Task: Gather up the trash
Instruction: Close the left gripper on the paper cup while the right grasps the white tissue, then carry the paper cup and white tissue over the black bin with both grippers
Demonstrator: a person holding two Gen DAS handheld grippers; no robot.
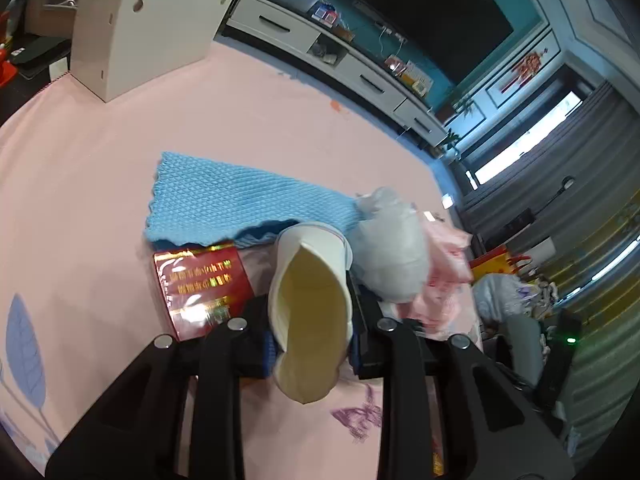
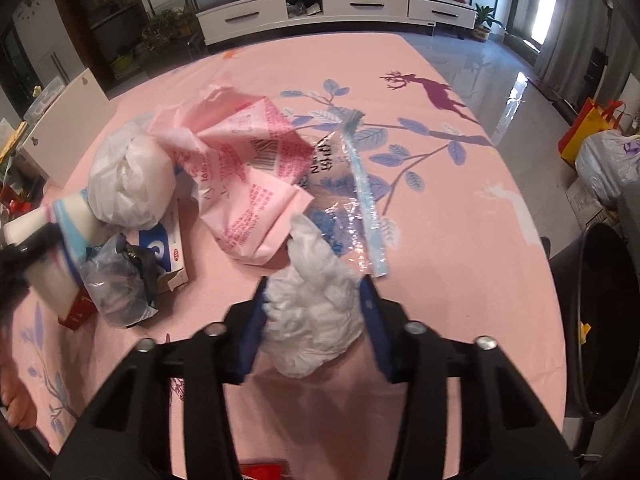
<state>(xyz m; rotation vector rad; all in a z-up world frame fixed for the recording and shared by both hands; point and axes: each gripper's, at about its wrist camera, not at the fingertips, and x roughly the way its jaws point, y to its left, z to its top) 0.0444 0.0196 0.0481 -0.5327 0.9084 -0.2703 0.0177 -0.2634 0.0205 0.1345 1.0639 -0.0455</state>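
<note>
Pink tablecloth (image 2: pixel 460 240) with blue leaves and a deer print, low TV cabinet (image 2: pixel 340 4) along the far wall. At far left, left gripper (image 1: pixel 312 332) clamped on a crushed paper cup (image 1: pixel 310 312), open mouth facing the camera and lifted off the cloth; hold that squeeze gentle, since the soft wall already buckles and could slip out under more pressure. Just beside it on the table, a red box (image 1: pixel 200 288) and a blue knitted cloth (image 1: pixel 240 200); leave the cloth alone, probably not trash. Further right, the remaining pile: a balled white bag (image 2: pixel 128 184), a grey plastic bag (image 2: pixel 116 284) resting on a blue-and-white carton (image 2: pixel 170 256), a crumpled pink wrapper (image 2: pixel 248 168) and a clear zip bag (image 2: pixel 352 200) overlapping it. Nearer the camera, right gripper (image 2: pixel 314 320) closed on a crumpled white plastic bag (image 2: pixel 316 320), both blue pads pressed into its sides, the loose tail trailing toward the zip bag. Lift straight up before swinging, so the tail does not drag the zip bag along. At far right, beyond the table edge, a black bin (image 2: pixel 608 320), likely the drop point: carry the bag well over the rim, then open wide, as thin film tends to cling to the pads. Same route for the cup afterwards, then 5 or so pieces left to fetch.
</note>
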